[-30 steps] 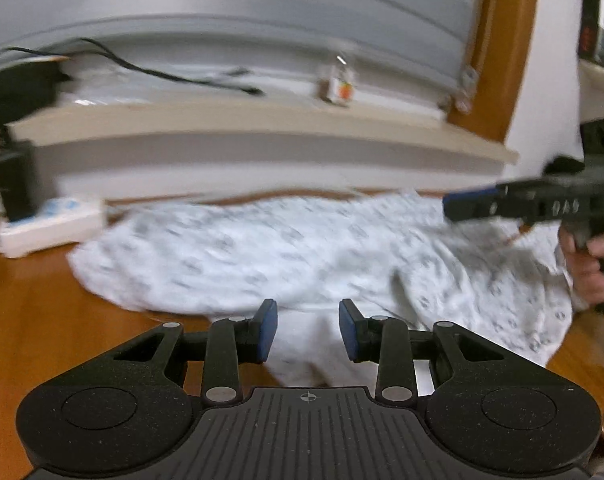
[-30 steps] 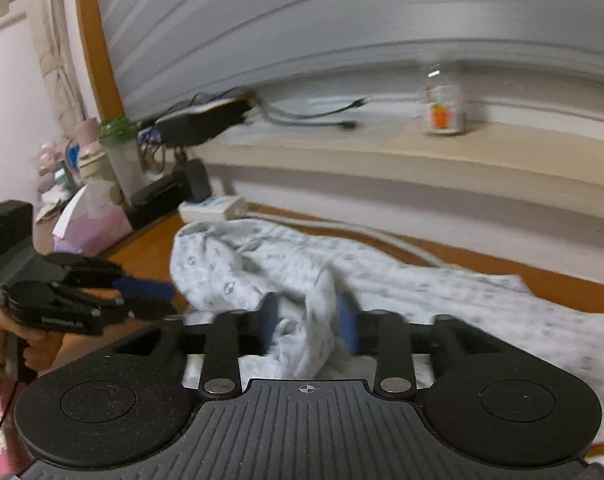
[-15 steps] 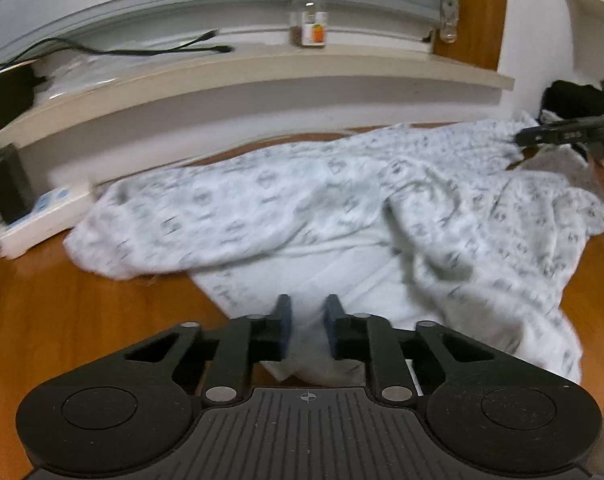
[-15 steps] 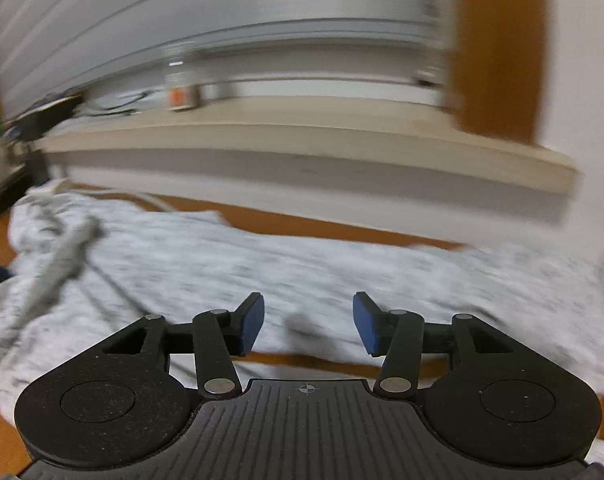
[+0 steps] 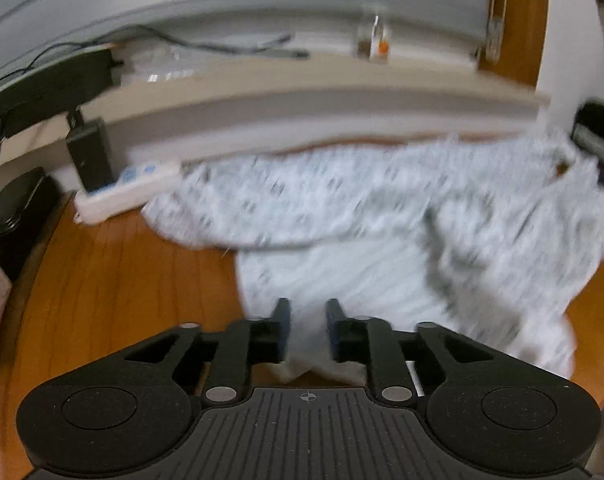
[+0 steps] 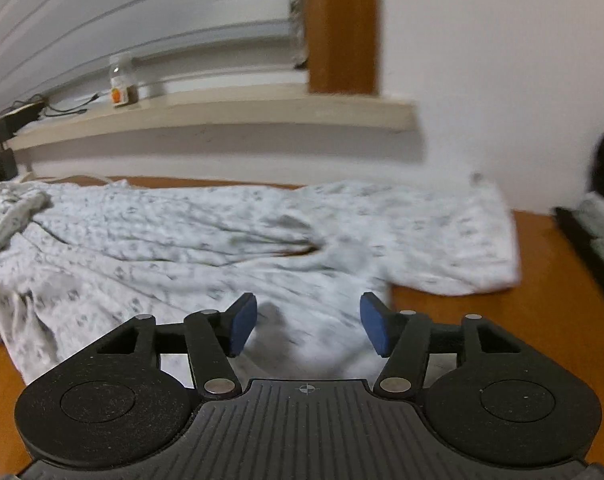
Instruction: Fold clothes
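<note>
You are spreading the garment (image 6: 206, 240) flat on the counter (image 6: 502, 320) before the first fold.
Your left gripper (image 5: 308, 326) is opening with the near hem between its pads; whether they are pressing I cannot tell. Your right gripper (image 6: 308, 322) is opening, empty, over the cloth by the counter's near edge. Next, you are needing a firm pinch on a hem corner.
</note>
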The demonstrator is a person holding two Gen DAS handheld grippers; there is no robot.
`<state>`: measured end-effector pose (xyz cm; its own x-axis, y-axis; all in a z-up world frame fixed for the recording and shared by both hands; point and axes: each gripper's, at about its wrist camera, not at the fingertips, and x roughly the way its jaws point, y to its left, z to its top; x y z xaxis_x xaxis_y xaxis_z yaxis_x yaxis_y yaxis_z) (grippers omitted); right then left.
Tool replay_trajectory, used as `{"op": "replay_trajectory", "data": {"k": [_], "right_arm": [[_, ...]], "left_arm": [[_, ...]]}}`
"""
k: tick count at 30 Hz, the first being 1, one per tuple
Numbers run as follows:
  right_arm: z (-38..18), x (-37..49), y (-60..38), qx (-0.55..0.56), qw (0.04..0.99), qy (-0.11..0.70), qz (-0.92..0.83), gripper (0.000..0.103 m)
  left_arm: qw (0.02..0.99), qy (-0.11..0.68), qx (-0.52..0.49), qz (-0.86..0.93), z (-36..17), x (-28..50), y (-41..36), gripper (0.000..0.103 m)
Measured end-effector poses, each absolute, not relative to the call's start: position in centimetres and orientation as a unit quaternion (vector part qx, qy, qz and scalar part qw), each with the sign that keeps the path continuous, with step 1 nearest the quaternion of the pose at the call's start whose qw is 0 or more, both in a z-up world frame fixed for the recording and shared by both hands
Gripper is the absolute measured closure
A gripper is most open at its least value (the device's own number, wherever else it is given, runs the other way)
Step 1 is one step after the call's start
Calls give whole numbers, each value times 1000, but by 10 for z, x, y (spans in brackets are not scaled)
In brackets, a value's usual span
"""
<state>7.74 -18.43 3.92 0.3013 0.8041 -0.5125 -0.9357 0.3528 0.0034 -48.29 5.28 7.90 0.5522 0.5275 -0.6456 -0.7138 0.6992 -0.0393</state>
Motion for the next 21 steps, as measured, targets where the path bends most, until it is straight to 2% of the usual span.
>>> {"op": "replay_trajectory", "data": {"k": [1,3,7,12,15,18,19,21], "right_arm": [[39,80,-188,-148,796,219,544,42],[38,85,-195,-146,802,222,535,42],[33,97,-201,-138,806,243,523,36],[24,106,-201,-134,791,273,531,36],[23,109,-204,-126,782,279,544,36],[26,114,-213,-97,771,286,561,37],[29,119,-219,-75,769,289,565,37],[34,129,-228,-40,782,294,549,37]], "left_arm": [[874,296,-154,353,84,-479,50,58],[886,273,-164,336,91,-470,48,58],[902,262,-161,304,96,-436,42,47],[901,298,-147,279,82,-399,38,47],[897,309,-156,276,67,-397,38,49],[893,314,-159,280,54,-399,39,58],[893,313,-161,281,52,-401,40,65],[892,312,-164,283,49,-404,42,67]]}}
